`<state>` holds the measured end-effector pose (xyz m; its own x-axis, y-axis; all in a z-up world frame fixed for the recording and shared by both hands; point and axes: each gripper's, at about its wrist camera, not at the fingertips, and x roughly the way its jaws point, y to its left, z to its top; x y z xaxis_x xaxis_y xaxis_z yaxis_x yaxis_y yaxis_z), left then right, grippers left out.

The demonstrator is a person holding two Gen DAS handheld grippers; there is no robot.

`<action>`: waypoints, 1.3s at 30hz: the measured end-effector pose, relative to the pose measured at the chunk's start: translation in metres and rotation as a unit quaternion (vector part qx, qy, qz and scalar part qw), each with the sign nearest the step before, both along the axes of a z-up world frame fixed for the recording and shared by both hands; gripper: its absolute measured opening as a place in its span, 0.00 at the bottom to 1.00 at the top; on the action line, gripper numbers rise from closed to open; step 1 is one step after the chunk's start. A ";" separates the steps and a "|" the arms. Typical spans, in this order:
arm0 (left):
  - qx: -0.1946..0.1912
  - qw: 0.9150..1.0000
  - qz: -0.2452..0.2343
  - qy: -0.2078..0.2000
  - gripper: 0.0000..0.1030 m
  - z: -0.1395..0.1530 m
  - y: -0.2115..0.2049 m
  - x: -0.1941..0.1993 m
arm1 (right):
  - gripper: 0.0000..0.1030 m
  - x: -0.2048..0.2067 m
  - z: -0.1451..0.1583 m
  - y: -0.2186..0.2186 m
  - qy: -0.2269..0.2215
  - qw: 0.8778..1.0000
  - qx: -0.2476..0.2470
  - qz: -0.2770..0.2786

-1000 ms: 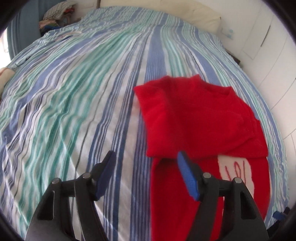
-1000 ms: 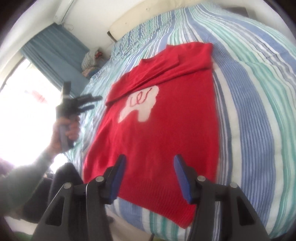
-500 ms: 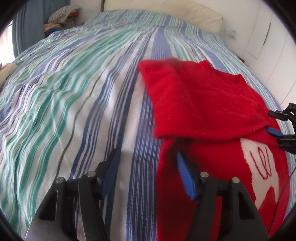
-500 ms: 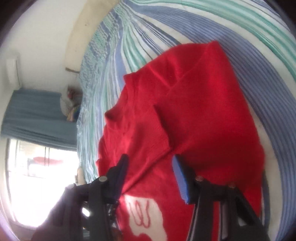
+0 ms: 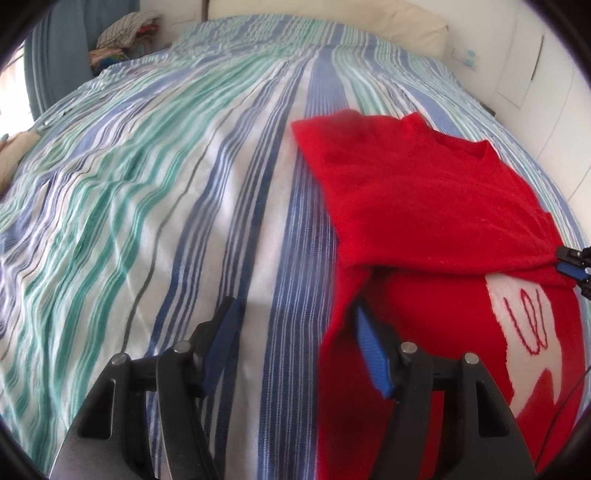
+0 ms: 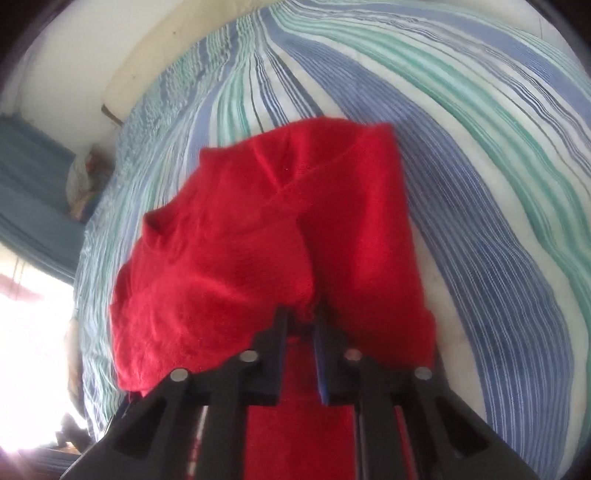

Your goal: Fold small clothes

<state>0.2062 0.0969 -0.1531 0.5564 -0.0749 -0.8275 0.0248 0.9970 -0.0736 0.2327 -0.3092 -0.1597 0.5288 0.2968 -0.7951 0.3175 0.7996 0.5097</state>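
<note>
A small red sweater (image 5: 424, 206) with a white patch and red lettering (image 5: 528, 332) lies on the striped bed, its sleeves folded across the chest. My left gripper (image 5: 295, 332) is open at the sweater's left edge, with its right finger over the red cloth. My right gripper (image 6: 301, 317) is shut on the edge of a folded sleeve (image 6: 236, 280); it also shows at the right edge of the left wrist view (image 5: 572, 264).
The bed is covered by a blue, green and white striped sheet (image 5: 166, 184). A pile of clothes (image 5: 122, 33) lies at the far left corner by a blue curtain (image 6: 26, 192). A cream headboard (image 5: 332, 22) and white wall panels (image 5: 535, 66) stand behind.
My right gripper moved up the sweater to the folded sleeve and shut on its edge. My left gripper moved closer to the sweater's left edge and stayed open.
</note>
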 end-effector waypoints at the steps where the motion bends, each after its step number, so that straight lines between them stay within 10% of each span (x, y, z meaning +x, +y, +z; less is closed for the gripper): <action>1: 0.000 1.000 0.007 0.009 0.63 0.005 0.004 -0.003 | 0.27 -0.005 0.005 -0.002 -0.007 1.000 -0.001 0.001; 3: -0.012 1.000 0.017 0.019 0.63 0.018 0.010 -0.017 | 0.43 -0.026 0.019 -0.004 -0.028 0.999 -0.001 0.018; 8: -0.047 0.995 -0.081 0.045 0.69 0.039 -0.023 -0.086 | 0.45 -0.091 0.049 0.011 -0.063 0.982 -0.052 0.168; 15: 0.099 0.981 -0.139 0.086 0.70 0.001 -0.079 -0.166 | 0.45 -0.212 -0.008 0.071 0.015 0.926 -0.148 0.346; 21: 0.094 0.985 -0.105 0.099 0.70 -0.004 -0.079 -0.167 | 0.45 -0.265 -0.024 0.071 0.013 0.927 -0.214 0.306; 39: 0.092 0.987 -0.098 0.085 0.77 -0.012 -0.074 -0.173 | 0.46 -0.249 -0.026 0.108 0.018 0.924 -0.251 0.288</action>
<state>0.0329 0.0234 -0.1646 0.3985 -0.0076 -0.9171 0.2220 0.9710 0.0884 -0.0164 -0.2008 -0.1858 0.3686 0.1101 -0.9230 -0.2254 0.9739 0.0261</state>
